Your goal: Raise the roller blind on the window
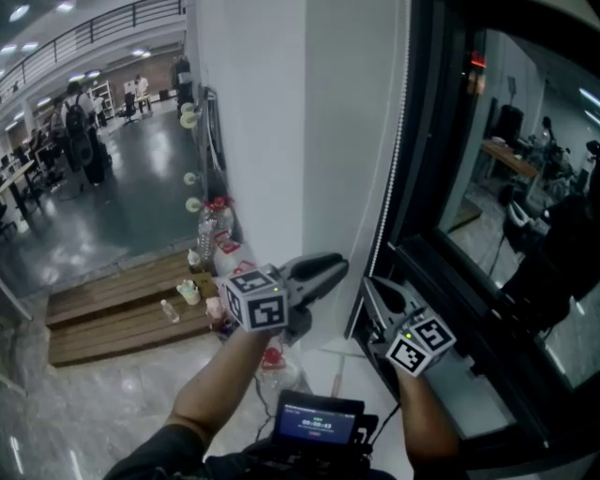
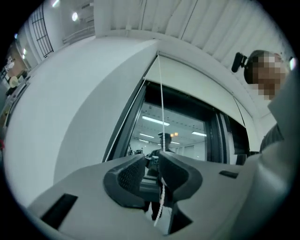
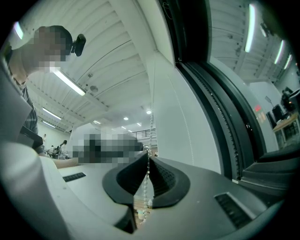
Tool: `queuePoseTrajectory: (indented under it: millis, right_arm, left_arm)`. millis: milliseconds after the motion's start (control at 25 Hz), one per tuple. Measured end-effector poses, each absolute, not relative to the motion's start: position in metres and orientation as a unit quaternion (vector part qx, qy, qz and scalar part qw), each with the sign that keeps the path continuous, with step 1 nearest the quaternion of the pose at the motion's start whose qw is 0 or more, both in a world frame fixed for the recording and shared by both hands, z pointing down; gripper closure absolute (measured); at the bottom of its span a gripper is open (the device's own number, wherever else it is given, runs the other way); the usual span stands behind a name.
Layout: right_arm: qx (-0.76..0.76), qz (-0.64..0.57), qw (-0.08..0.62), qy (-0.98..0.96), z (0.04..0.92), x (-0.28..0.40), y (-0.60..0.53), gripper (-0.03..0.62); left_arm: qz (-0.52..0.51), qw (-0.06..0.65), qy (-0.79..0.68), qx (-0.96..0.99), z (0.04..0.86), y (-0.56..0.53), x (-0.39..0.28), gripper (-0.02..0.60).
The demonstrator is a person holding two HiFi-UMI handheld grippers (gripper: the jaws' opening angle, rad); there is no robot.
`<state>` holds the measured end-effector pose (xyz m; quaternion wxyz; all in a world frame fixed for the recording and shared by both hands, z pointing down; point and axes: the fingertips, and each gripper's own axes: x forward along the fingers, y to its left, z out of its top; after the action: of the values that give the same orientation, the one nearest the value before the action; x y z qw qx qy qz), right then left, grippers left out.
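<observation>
no legible txt; screen (image 1: pixel 317 419) digits too blurry

White pillar (image 1: pixel 253 122) at centre frame. Dark-framed window (image 1: pixel 427 141) at right, with a desk (image 1: pixel 511 157) visible through the glass. Glossy grey floor (image 1: pixel 131 211) upper left, balcony railing (image 1: pixel 94 28) and lit ceiling lights (image 1: pixel 19 12) above. Wooden platform (image 1: pixel 112 314) lower left.

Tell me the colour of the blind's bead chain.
White: the bead chain is a string of small pale beads, clearest in the right gripper view.
</observation>
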<state>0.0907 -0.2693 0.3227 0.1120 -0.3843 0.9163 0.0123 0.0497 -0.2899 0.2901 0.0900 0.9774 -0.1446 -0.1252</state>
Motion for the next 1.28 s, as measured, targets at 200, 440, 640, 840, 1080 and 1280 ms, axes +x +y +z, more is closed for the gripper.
queuePoseTrajectory:
  millis: [200,440,640,840,1080,1280]
  right_arm:
    - [-0.382,0.014,0.108,0.918,0.322,0.09,-0.269,0.585]
    - [-0.378,0.015,0.105,0.92,0.321,0.084,-0.268,0.585]
    - [-0.384,0.012,0.108,0.917,0.324,0.088,-0.264,0.583]
    - [-0.383,0.004,0.099,0.919,0.335,0.087,-0.265,0.585]
    - [-0.388,-0.036,0.079,0.918,0.38,0.086,-0.266,0.583]
    - [-0.395,-0.065,0.054,0.915,0.416,0.085,-0.266,0.583]
  left_arm:
    - [-0.14,0.041,-0.121,0.982,0.239,-0.286,0.077,0.485]
    - [-0.139,0.024,-0.115,0.983,0.216,-0.287,0.107,0.572]
    - [-0.177,0.028,-0.114,0.977,0.22,-0.284,0.105,0.574]
    - [-0.15,0.003,-0.129,0.98,0.231,-0.28,0.11,0.577]
    - [-0.12,0.031,-0.135,0.983,0.277,-0.282,0.11,0.577]
    - [-0.094,0.046,-0.14,0.985,0.314,-0.279,0.11,0.577]
